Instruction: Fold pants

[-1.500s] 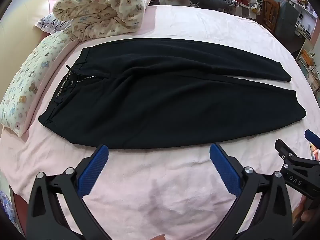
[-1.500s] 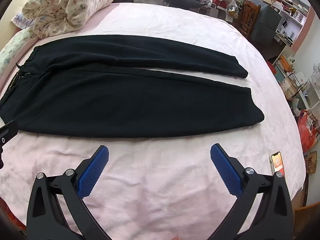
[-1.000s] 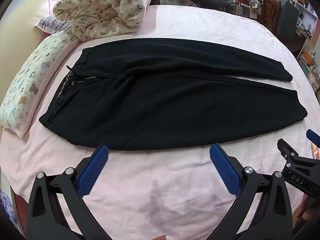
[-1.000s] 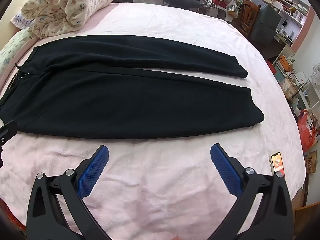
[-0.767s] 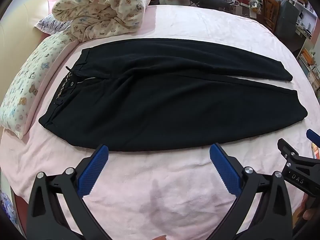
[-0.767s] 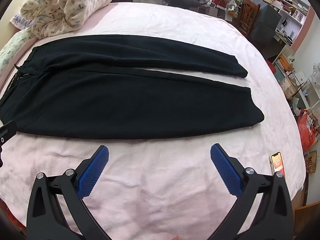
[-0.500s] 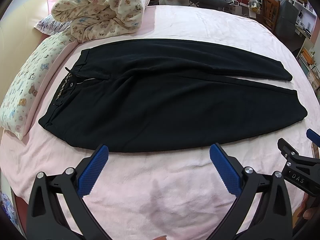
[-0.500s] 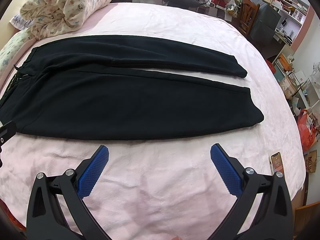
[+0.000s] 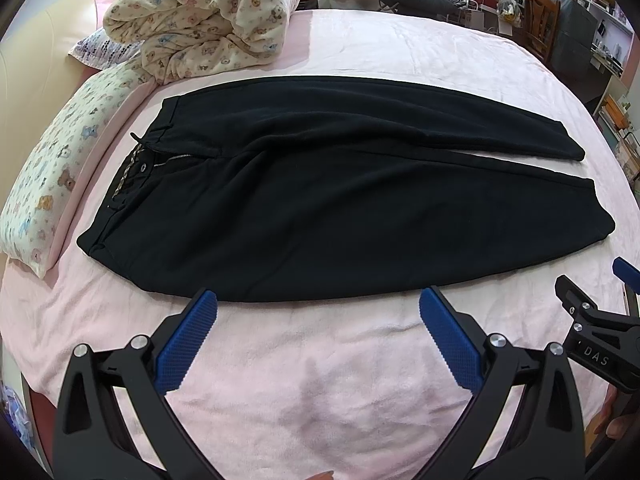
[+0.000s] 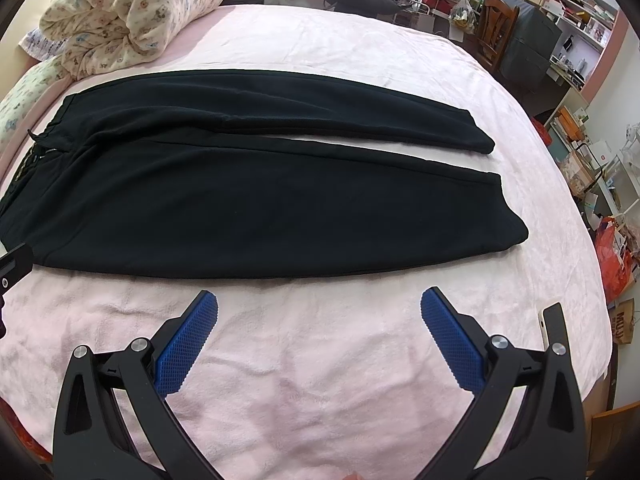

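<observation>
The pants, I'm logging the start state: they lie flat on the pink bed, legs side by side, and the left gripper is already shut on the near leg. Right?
Not quite. The left gripper is open and holds nothing; its blue pads hang over bare bed short of the pants, as the left wrist view shows. The rest is right: flat, legs side by side.

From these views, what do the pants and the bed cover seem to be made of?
Pants: probably soft fleece or brushed knit; matte black, no sheen, with a metal zipper at the waist. Bed cover: likely plush pink fleece; fuzzy nap, soft wrinkles.
</observation>
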A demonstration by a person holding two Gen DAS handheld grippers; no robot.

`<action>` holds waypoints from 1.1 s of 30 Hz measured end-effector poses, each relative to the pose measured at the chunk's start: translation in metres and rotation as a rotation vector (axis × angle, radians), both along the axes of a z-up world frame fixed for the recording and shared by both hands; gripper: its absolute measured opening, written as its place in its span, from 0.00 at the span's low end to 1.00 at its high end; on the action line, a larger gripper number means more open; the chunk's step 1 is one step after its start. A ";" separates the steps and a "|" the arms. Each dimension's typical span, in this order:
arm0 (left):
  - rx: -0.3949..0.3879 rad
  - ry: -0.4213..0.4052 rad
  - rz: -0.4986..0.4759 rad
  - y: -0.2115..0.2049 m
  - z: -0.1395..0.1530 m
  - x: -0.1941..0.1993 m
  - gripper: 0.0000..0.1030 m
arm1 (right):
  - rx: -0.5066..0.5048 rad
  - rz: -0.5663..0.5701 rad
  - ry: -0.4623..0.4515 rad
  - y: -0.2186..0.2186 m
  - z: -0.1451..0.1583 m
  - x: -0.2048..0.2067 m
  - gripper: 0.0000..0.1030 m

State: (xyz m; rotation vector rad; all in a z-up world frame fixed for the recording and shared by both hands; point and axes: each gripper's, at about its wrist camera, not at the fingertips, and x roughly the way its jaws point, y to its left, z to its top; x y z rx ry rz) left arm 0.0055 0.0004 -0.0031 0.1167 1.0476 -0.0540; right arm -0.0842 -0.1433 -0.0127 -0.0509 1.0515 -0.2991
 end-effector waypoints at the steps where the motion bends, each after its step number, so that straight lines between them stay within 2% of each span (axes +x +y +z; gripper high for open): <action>1: 0.000 0.000 0.001 0.000 0.000 0.000 0.98 | 0.000 0.000 0.000 -0.001 0.000 0.000 0.99; 33: 0.003 0.008 0.000 -0.003 -0.007 -0.004 0.98 | 0.006 -0.008 0.004 -0.002 -0.001 -0.002 0.99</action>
